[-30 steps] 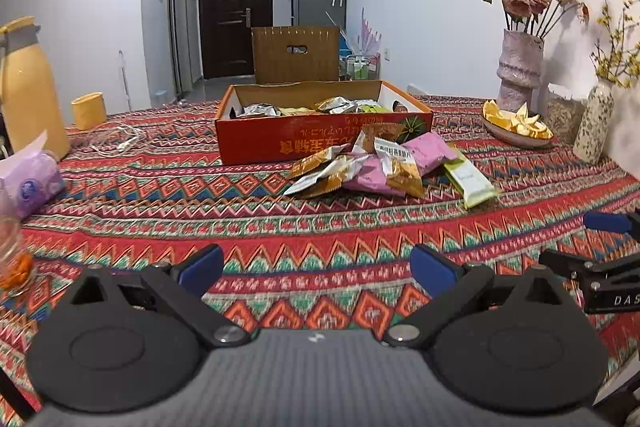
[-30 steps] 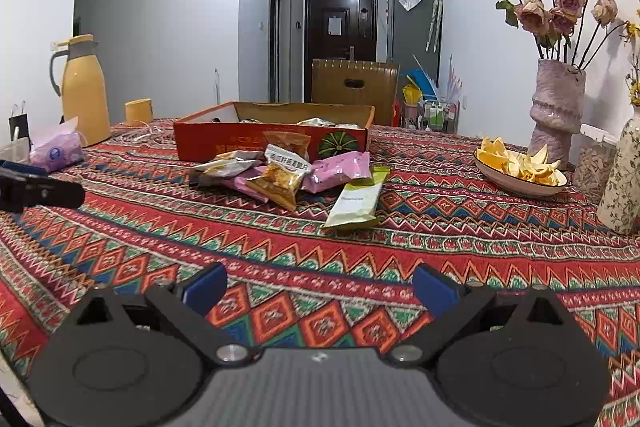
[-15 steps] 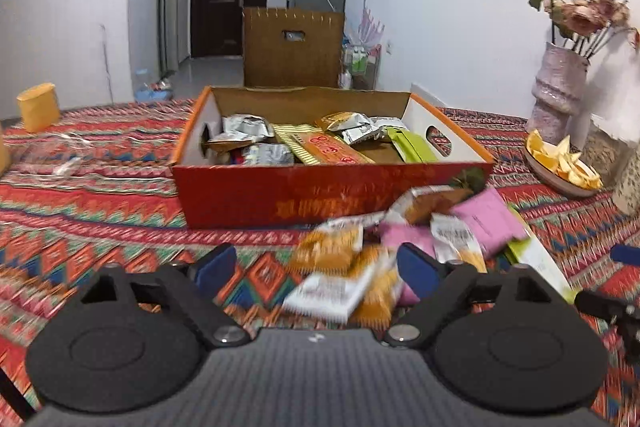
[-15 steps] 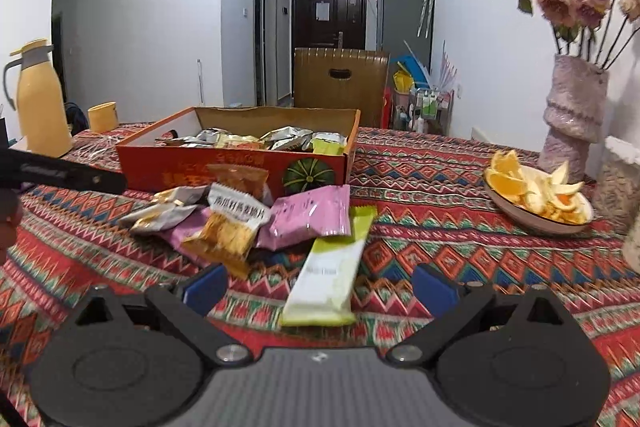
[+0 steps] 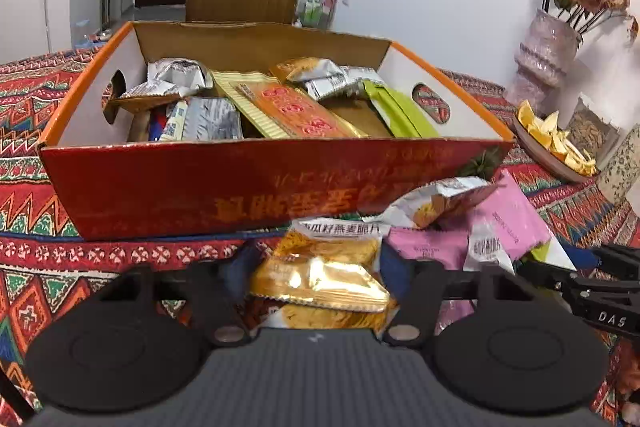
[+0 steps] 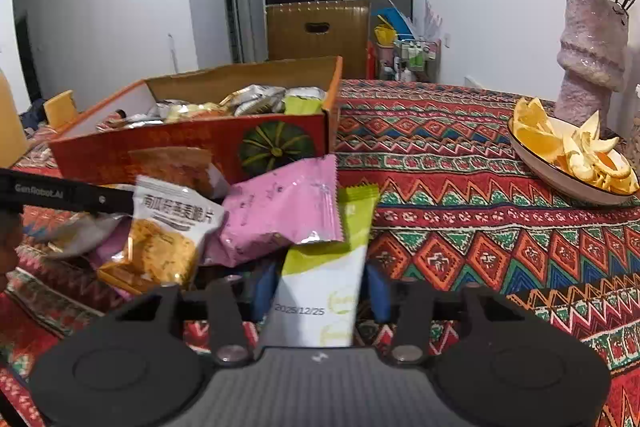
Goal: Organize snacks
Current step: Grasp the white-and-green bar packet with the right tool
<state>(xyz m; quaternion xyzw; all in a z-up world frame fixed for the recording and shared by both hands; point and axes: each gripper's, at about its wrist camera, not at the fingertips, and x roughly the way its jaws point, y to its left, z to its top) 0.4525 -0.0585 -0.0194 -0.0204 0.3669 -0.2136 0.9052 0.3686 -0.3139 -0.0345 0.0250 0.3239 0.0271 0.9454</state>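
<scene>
Closing on a green-and-white packet (image 6: 320, 291), the right gripper (image 6: 320, 287) pinches it for the box (image 6: 168, 151). Left gripper (image 5: 316, 279) jaws, half wide, are closing around a gold packet (image 5: 320, 277) so both can be lifted together

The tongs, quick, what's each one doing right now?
Left tongs: closing around the gold snack packet, pads not clearly pressing yet.
Right tongs: closing onto the green-and-white packet, pads touching its sides.

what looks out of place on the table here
A heap of snack packets lies loose on the cloth in front of the red box instead of inside it, overlapping at odd angles. The pink packet lies across the green-and-white packet. Nothing looks spilled or torn.
</scene>
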